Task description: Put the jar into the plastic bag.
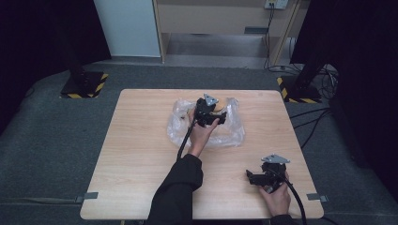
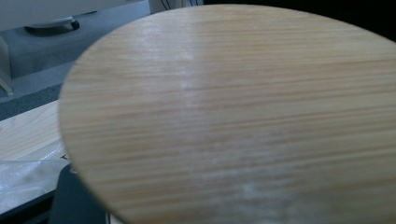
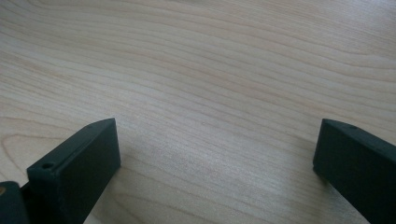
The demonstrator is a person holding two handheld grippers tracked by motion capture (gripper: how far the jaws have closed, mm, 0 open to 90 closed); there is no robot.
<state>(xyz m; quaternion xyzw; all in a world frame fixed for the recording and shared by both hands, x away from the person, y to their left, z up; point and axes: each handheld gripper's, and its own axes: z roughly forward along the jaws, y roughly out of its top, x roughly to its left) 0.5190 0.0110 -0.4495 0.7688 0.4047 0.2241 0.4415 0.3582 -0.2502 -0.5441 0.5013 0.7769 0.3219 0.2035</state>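
Observation:
A round, flat wooden disc [image 2: 233,116] stands very close to the camera in the left gripper view. My left gripper [image 1: 212,112] is shut on it and holds it over a crumpled clear plastic bag [image 1: 227,135] at the far middle of the table. From above, a bit of the tan disc [image 1: 219,107] peeks out beside the gripper. The bag [image 2: 21,182] also lies at the lower left below the disc. My right gripper [image 1: 251,177] rests near the table's front right, open, its jaws [image 3: 215,154] wide apart over bare wood with nothing between them.
The light wooden table [image 1: 141,154] ends close to the right hand at its front edge. On the grey floor beyond stand two posts on yellow-and-black striped bases [image 1: 84,84] [image 1: 300,89]. Cables [image 1: 312,122] trail off the table's right side.

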